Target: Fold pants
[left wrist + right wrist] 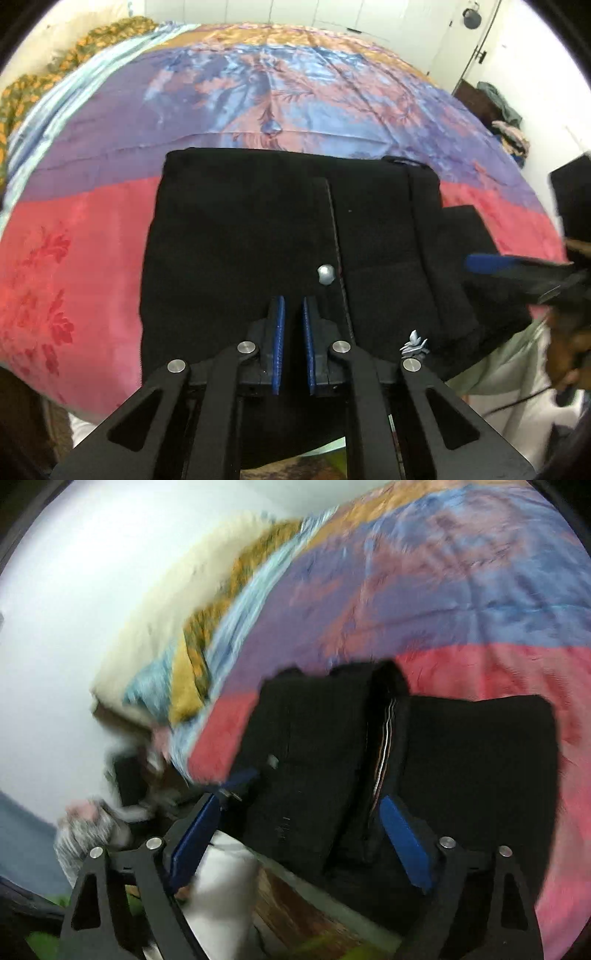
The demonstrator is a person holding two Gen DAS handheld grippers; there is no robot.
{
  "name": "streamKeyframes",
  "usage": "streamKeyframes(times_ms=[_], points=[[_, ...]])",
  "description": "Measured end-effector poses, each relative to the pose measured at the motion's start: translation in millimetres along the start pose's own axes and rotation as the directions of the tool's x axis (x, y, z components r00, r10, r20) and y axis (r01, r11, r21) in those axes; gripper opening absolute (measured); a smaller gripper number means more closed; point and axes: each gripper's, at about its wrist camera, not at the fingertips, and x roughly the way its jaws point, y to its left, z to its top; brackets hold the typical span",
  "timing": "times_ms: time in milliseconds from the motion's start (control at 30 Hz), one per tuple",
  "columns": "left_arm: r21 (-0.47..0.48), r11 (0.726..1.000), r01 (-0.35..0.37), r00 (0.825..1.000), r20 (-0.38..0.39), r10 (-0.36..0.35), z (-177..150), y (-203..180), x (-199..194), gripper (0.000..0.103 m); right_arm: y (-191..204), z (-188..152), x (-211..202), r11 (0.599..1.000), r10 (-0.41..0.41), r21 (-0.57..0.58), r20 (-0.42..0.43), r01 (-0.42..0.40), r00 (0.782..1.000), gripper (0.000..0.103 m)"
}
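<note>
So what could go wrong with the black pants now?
1. The pants lie at the bed's near edge, partly overhanging the bedspread; a tug might slide them off.
2. The left gripper has its pads nearly together with no cloth visibly between them, so it may lift nothing.
3. The right gripper is wide open and blurred; it could bunch the fold.

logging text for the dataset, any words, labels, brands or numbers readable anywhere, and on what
None: no text can be read in either view.
Black pants: the silver button shows no legible marking; no label in view.
Bedspread: floral print only, no writing.
Left hand-held gripper and right hand-held gripper: no markings visible.
The right wrist view is motion-blurred, so any small print there would be lost.
</note>
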Motion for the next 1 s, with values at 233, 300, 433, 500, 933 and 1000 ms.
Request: streamKeyframes(times_ms=[233,300,433,500,933,1000], points=[[-0.047,0.998,0.029,1.000,-0.006,-0.029,-5,6,7,0.008,33,-16,23,0.967,-0.032,-0.254,-0.098,0.006,0.995,0.082],[-0.043,0.999,0.024,1.000,-0.007,-0.024,-5,6,7,0.008,32,-15,29,0.963,-0.049,-0.270,-0.134,0.011,0.990,0.082],[-0.036,0.999,0.018,1.000,-0.012,-0.018,-3,5,10,0.009,25,-7,34,0.971,-0.057,-0.238,-0.156,0.018,0.986,0.077],[-0.040,0.999,0.016,1.000,-0.013,-0.017,-3,5,9,0.009,24,-4,34,0.976,0.065,-0.191,-0.184,-0.100,0.981,0.077],[-0.067,0.997,0.041,0.999,-0.007,-0.042,-2,11,14,0.010,21,3,61,0.991,0.000,-0.128,-0.235,-0.031,0.972,0.046],[-0.070,0.997,0.044,0.999,-0.003,-0.044,-2,11,14,0.010,16,6,59,0.995,0.009,-0.091,-0.236,-0.031,0.972,0.037]])
